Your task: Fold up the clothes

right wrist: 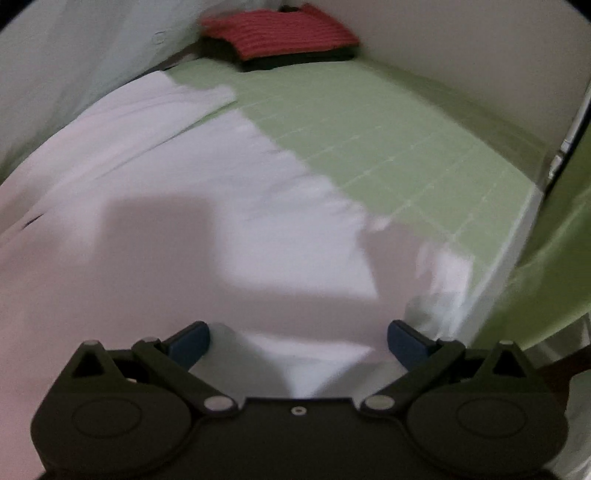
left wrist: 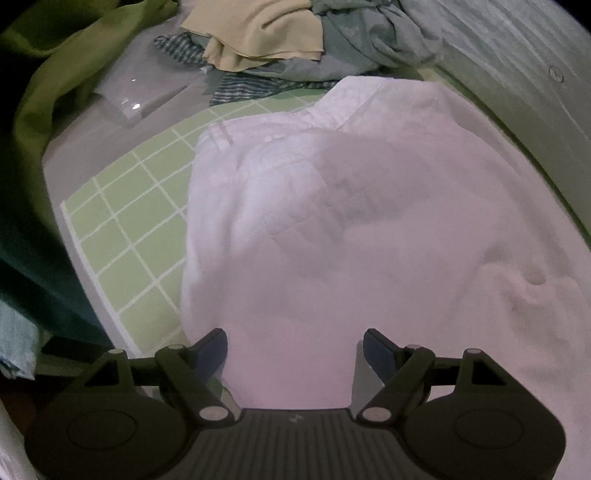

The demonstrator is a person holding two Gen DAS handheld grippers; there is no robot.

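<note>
Below, white garment (left wrist: 332, 221) between spread left gripper (left wrist: 295, 347) fingers (left wrist: 212, 350).

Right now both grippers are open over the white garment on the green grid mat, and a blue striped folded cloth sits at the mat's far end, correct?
Not quite: the folded cloth is red striped, per the right wrist view. Both the left gripper and right gripper are open over the white garment on the green grid mat.

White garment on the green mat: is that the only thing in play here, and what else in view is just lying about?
In play:
white garment, spread on the green grid mat
left gripper, fingers open over its near edge
right gripper, fingers open

Lying about:
pile of unfolded clothes
folded red striped cloth
</note>
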